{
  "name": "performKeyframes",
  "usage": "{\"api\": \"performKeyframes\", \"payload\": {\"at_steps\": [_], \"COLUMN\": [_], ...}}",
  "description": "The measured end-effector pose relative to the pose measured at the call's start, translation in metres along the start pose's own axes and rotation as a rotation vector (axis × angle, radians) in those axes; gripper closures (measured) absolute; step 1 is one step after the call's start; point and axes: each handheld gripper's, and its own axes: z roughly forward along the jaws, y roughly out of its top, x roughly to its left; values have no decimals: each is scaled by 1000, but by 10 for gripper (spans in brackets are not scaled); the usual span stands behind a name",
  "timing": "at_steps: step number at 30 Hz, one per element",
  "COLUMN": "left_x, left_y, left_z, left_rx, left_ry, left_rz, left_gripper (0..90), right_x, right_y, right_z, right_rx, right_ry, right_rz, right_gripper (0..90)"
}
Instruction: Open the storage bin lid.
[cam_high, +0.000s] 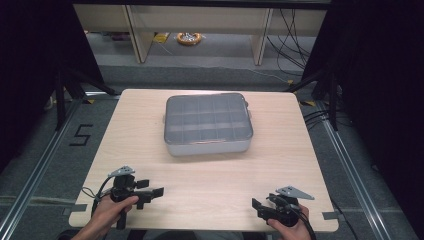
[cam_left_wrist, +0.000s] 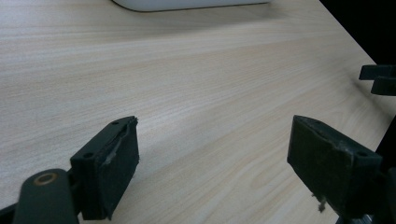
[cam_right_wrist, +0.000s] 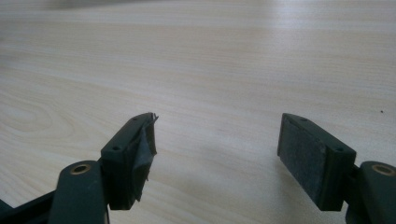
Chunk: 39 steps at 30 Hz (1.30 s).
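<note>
- Status: nothing started as far as I can judge — the compartment box (cam_high: 208, 124) sits untouched at the middle of the table (cam_high: 140, 130), toward the far side, lid on and looking fully seated.
- Box: pale tray with a grey see-through lid; a grid of dividers shows through it. Can't tell whether the cells hold anything. Small tabs at its left and right ends, possibly latches; too small to be sure.
- Left gripper (cam_high: 150, 192): near the table's front-left edge, held in the left hand (cam_high: 107, 215), jaws spread wide, nothing between them. In the left gripper view the pads (cam_left_wrist: 122, 168) frame bare wood, with the box's near edge (cam_left_wrist: 187, 4) just at the top of that picture.
- Right gripper (cam_high: 261, 207): front-right edge, in the right hand (cam_high: 290, 227), jaws likewise wide apart and empty; right gripper view has bare tabletop ahead of the pads (cam_right_wrist: 303, 154).
- Both grippers well apart from the box — no contact.
- Left to do, by my read: all of it. Reach forward, get on the box or its lid, likely one gripper per end.
- Pad lining on each gripper's left-side jaw looks frayed — could weaken grip on a smooth lid.
</note>
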Motion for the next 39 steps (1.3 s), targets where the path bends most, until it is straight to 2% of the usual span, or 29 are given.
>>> {"api": "performKeyframes", "payload": {"at_steps": [3, 4, 5, 6, 8, 9, 23, 25, 29, 36, 39], "left_x": [0, 0, 0, 1, 1, 1, 1, 2, 2, 2, 2], "left_y": [1, 1, 0, 0, 0, 1, 1, 1, 1, 1, 2], "left_z": [0, 0, 0, 0, 0, 0, -1, -1, -1, -1, -2], "left_rx": [-3, -5, -4, -2, -5, -6, -6, -4, -4, -10, -15], "left_ry": [-1, -1, -2, -3, -2, -1, 3, 3, 4, 7, 7], "left_rz": [-3, -3, -3, -3, -7, -6, -4, -4, -5, -7, -10], "left_gripper": [159, 159, 159, 159, 158, 158, 160, 163, 163, 165, 167], "right_x": [0, 3, 2, 3, 3, -1, -2, -2, -3, -2, -3], "right_y": [0, 0, 1, 0, 1, 1, 1, 1, 1, 2, 2], "right_z": [-1, -3, -3, -2, -3, -2, -2, -1, -2, -2, -1], "right_rx": [0, 17, 17, 17, 23, 10, 6, 3, 1, 2, -16], "right_ry": [7, 11, 3, 16, 5, 5, 15, 0, 18, 19, 33], "right_rz": [14, 53, 40, 61, 60, 18, 23, 16, 19, 23, 29], "right_gripper": [289, 289, 289, 289, 289, 289, 289, 289, 288, 289, 289]}}
